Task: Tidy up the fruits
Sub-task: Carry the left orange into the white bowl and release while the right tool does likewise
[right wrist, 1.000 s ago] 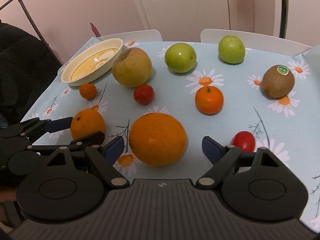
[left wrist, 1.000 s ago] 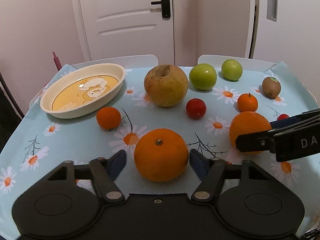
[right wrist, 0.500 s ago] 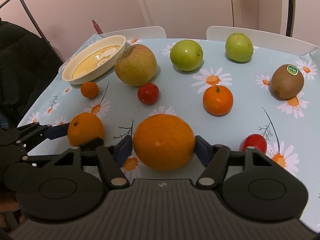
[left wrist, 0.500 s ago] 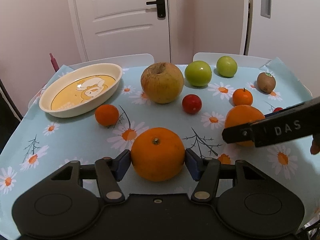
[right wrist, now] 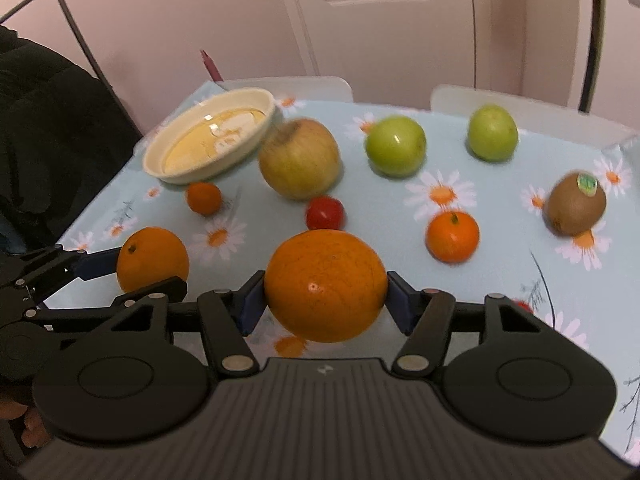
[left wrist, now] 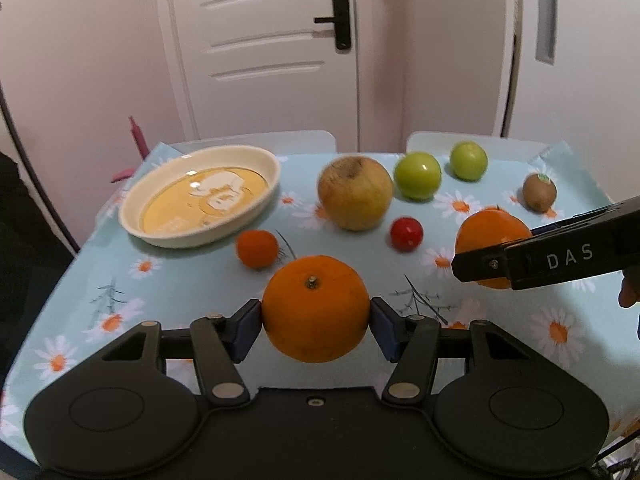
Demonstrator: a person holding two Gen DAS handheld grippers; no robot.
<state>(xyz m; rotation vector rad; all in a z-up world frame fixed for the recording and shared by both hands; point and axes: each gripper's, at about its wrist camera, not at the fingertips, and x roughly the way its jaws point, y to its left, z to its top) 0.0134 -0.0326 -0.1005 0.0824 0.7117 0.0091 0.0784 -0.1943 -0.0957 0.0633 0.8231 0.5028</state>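
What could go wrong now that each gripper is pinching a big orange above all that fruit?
1. The left gripper and right gripper hold their oranges only by small blue pads at the sides; a round orange might slip out and drop.
2. The two grippers sit close together, so they might bump on the way to the dish.
3. A dropped orange could knock the small tangerine or red fruit rolling.

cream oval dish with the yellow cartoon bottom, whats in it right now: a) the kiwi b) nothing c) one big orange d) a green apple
b: the cream oval dish shows only its bare yellow printed bottom, while the left gripper and right gripper each clamp a large orange.
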